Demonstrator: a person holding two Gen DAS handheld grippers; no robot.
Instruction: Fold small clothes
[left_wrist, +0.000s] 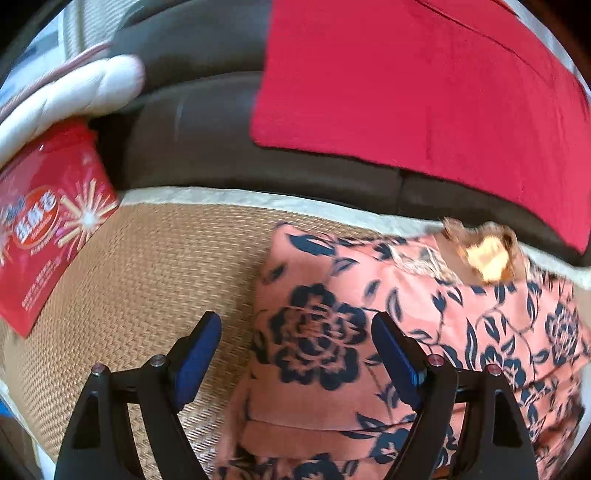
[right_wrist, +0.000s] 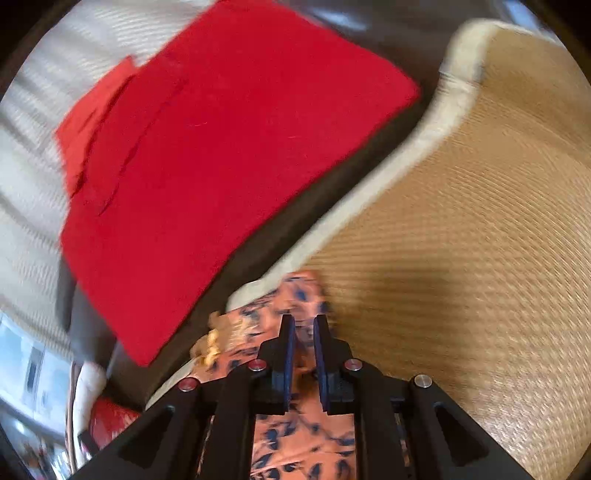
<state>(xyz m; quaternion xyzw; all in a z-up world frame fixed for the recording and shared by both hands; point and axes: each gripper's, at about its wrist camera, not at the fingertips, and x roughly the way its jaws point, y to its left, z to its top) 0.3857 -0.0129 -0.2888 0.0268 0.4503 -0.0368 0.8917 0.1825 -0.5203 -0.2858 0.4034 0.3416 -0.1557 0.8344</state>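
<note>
- Garment (left_wrist: 369, 332) of thin salmon-pink cloth printed with dark navy roses and leaves lies folded in soft layers on a woven straw mat (left_wrist: 140, 280), directly ahead of the left gripper (left_wrist: 295, 332) and under its right finger.
- The left gripper's jaws are spread wide, their blue pads bare and gripping nothing; one finger sits over the mat, the other over the cloth.
- The right gripper (right_wrist: 303, 325) has its narrow blue-padded jaws drawn close, pinching an edge of the garment (right_wrist: 303, 435), which bunches up between them.
- A frilly tan trim (left_wrist: 484, 254) sits at the garment's far edge.
- The mat has a fine ribbed weave and a pale cloth border.
- Beyond the mat, a flat red cushion (left_wrist: 424, 85) rests on a dark sofa (left_wrist: 207, 136).
- Left of the left gripper lies a glossy red packet (left_wrist: 48, 229).
</note>
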